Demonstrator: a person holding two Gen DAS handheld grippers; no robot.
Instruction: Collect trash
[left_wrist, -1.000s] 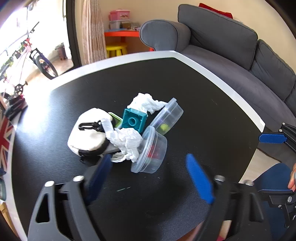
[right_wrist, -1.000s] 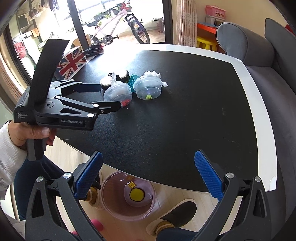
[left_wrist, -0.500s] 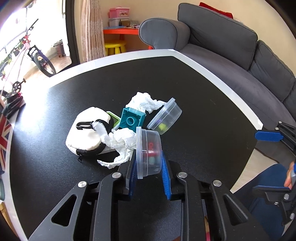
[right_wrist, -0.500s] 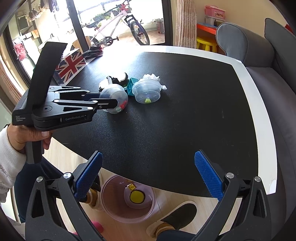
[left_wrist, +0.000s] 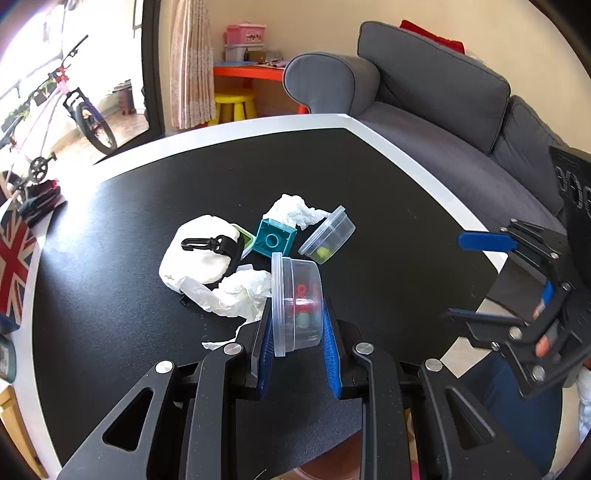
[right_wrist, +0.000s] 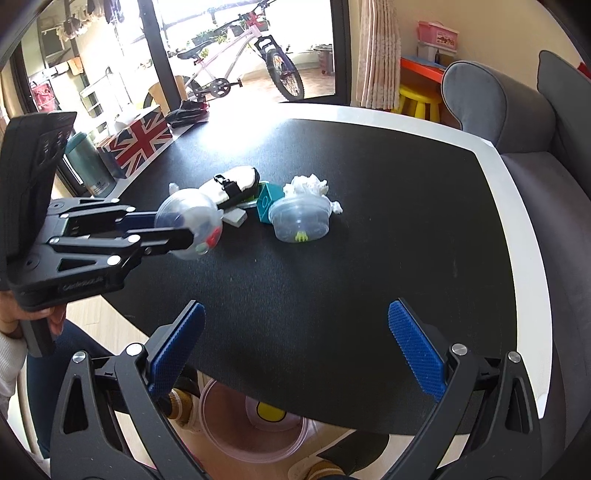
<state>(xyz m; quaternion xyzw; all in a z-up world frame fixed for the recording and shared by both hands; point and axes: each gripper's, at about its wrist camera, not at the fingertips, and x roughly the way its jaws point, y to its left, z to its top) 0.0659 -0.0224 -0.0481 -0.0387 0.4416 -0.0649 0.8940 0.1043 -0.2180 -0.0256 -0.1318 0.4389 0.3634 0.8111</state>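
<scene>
My left gripper (left_wrist: 296, 310) is shut on a clear lidded tub (left_wrist: 297, 295) with red and teal bits inside, held on its side just above the black table (left_wrist: 388, 192). In the right wrist view, that tub (right_wrist: 190, 225) hangs at the left gripper's (right_wrist: 173, 230) tips. A second clear tub (left_wrist: 327, 236) lies tipped beside a teal brick (left_wrist: 274, 240). Two crumpled tissues (left_wrist: 295, 212) (left_wrist: 236, 291) and a white pouch (left_wrist: 199, 254) lie around them. My right gripper (right_wrist: 295, 314) stands open over the table's near edge, with nothing between its fingers.
A pink translucent bowl (right_wrist: 221, 435) with a yellow item in it sits on the floor below the near table edge. A grey sofa (left_wrist: 443, 92) runs along the right side. A Union Jack box (right_wrist: 140, 140) and a green canister (right_wrist: 86, 162) stand at the table's far left.
My left gripper closed on the tub with red bits, raised it off the table and drew it back from the pile. The right gripper moved a little forward over the table edge, still open.
</scene>
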